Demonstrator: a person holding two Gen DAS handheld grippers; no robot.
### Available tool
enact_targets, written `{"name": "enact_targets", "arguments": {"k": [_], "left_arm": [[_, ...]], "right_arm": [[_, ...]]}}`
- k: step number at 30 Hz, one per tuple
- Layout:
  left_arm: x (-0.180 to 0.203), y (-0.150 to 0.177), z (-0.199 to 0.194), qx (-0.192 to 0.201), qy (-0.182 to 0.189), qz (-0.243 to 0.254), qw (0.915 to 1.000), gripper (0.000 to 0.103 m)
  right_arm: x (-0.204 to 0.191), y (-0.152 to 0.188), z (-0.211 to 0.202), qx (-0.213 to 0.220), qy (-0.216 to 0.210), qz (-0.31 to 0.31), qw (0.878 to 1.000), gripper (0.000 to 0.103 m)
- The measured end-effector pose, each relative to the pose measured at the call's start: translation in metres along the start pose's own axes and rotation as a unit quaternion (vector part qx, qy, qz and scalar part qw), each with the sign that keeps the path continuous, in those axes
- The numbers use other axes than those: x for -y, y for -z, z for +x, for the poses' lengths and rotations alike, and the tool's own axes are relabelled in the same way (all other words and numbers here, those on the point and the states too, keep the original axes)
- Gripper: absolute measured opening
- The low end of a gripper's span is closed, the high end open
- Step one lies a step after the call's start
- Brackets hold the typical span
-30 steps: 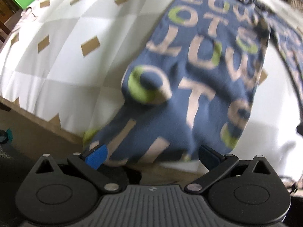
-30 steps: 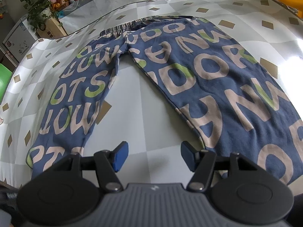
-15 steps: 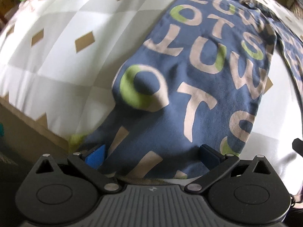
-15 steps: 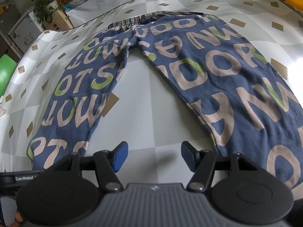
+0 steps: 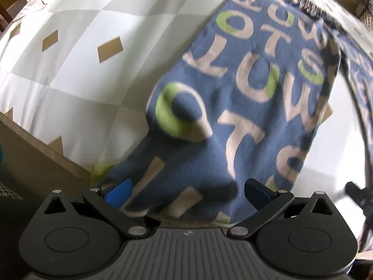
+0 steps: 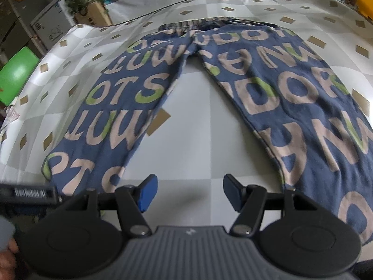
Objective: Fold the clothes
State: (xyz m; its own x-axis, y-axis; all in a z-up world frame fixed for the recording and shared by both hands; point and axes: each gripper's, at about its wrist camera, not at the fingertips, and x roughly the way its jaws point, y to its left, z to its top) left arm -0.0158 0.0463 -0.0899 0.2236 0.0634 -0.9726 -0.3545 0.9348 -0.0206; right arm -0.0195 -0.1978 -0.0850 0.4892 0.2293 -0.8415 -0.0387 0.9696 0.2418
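Lining up on the pants point(image 6: 291, 98) leg hems, both fingers spread and empty, so next I'd pinch each cuff.

Daylight, bright, soft. Glare whitens tablecloth point(image 5: 335, 154) right of trousers point(image 5: 244, 107) in left wrist view, also tablecloth's right edge in right wrist view. Left view motion-blurred, lettering smeared; right view sharper, far rim soft. Faint shadow just ahead of right gripper point(image 6: 190, 192). Fisheye bends edges, corners dark.
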Motion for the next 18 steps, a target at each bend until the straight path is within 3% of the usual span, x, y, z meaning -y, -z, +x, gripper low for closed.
{"name": "enact_targets", "arguments": {"k": [9,18], "left_arm": [[-0.006,-0.023,-0.021,0.032,-0.003,0.040,0.9987,0.103],[-0.017,-0.023,-0.014,0.037,-0.014,0.025,0.9989,0.103]], "right_arm": [[-0.041,0.011,0.001,-0.010,-0.057,-0.104,0.993,0.060],[-0.097,0.031,-0.001,-0.016,-0.095,-0.221,0.970,0.058]]}}
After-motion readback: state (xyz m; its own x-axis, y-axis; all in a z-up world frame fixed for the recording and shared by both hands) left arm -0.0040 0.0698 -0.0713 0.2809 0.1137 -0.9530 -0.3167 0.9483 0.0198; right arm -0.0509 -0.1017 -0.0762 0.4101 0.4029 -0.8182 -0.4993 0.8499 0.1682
